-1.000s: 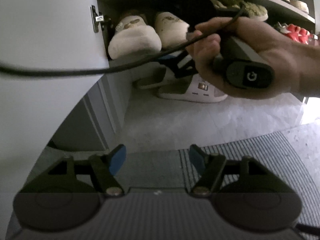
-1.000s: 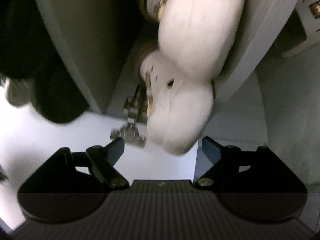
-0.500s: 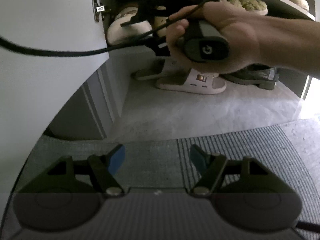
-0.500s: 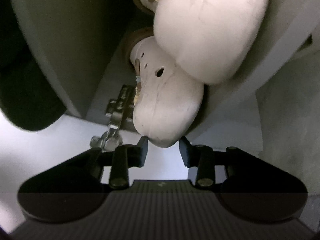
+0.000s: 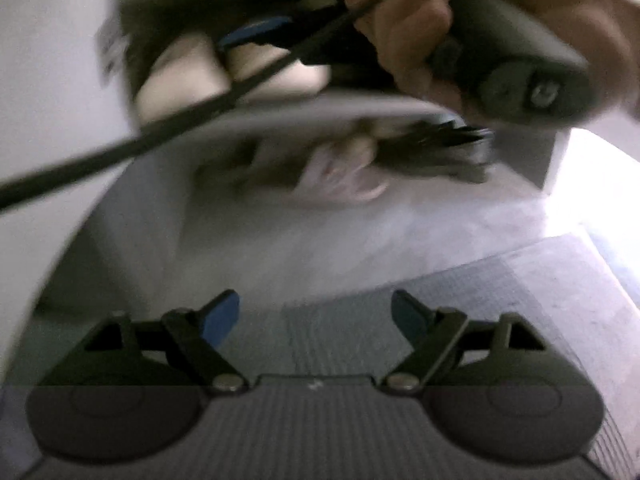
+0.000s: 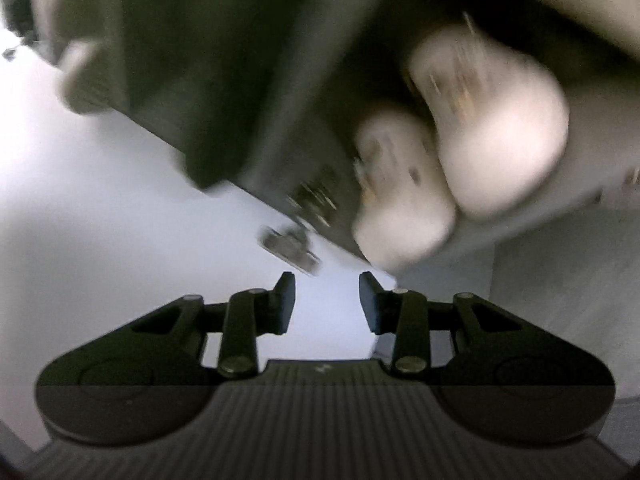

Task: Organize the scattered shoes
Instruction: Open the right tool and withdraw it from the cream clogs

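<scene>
Both views are smeared by motion, so fine detail is lost. In the left wrist view the left gripper [image 5: 316,312] hangs over a ribbed grey mat [image 5: 460,304] on a pale floor [image 5: 320,240]; its jaws stand wide and are opening, with nothing between the blue pads. Ahead of it is a shoe cabinet with its white door [image 5: 44,100] swung open on the left. On the shelf [image 5: 320,110] sit two cream clogs [image 5: 180,76], side by side and touching, toes toward the camera. Under the shelf, on the floor, lie a pale sandal [image 5: 340,176] and a dark shoe [image 5: 436,148], both too blurred to make out further. A bare hand [image 5: 408,36] at the top right holds the right gripper's grey handle, its blue-tipped fingers [image 5: 256,34] reaching in just above the clogs; a black cable [image 5: 180,120] runs from it down to the left edge. In the right wrist view the scene is tilted, and the right gripper [image 6: 327,304] has its jaws narrowed to a small gap with nothing in it, only the white door showing between the pads. The clogs [image 6: 460,168] lie ahead and to the right of the fingertips, clear of them, on the shelf beside a metal hinge [image 6: 292,248] on the cabinet wall.
</scene>
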The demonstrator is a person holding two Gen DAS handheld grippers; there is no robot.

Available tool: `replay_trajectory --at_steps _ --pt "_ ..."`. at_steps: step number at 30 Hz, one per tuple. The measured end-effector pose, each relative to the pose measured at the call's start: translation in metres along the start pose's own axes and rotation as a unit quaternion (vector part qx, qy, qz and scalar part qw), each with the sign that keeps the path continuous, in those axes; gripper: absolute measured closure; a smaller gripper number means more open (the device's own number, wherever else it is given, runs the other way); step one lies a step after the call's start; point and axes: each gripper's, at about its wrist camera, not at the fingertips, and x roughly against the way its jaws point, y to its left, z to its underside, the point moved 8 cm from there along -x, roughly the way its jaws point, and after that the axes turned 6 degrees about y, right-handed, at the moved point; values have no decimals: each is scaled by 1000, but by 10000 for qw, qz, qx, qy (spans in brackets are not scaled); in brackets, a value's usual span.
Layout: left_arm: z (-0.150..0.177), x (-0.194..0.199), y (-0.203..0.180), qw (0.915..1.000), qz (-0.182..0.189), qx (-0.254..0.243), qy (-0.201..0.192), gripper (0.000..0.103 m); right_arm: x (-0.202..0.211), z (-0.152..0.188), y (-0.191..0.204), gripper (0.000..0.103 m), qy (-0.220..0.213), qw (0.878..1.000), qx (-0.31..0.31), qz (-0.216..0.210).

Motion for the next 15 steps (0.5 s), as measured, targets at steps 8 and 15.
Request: replay_trajectory --at_steps 8,15 --pt "-61 60 -26 9978 521 -113 385 17 115 -80 127 64 -507 9975 398 285" --pt "-149 139 -61 9981 296 -17 533 18 234 -159 246 64 -941 9916 620 636"
